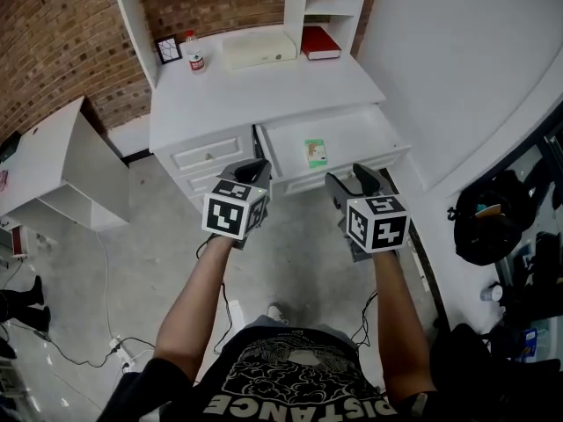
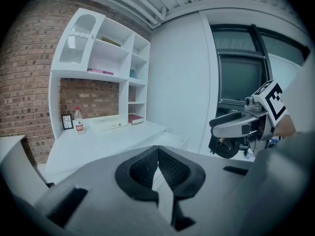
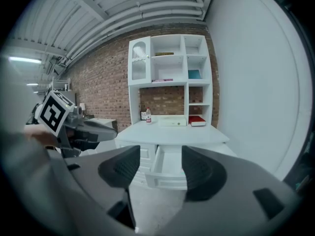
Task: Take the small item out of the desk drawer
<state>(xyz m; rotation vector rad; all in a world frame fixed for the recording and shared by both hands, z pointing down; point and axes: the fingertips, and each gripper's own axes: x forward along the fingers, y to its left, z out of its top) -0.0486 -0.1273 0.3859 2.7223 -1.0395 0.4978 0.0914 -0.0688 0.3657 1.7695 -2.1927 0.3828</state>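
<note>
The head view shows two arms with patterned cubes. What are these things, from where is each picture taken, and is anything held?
A person holds a grasping tool in each hand; the patterned cubes are parts of them. The head view comes from a camera on the person's head, looking down at the left tool and the right tool. The other two pictures come from a camera riding on each tool, looking along its jaws. The left tool's jaws are together, the right tool's apart; neither holds anything. On the white desk stand a bottle, a small frame, a white box and a red book. One drawer is open, with a small green packet inside.
</note>
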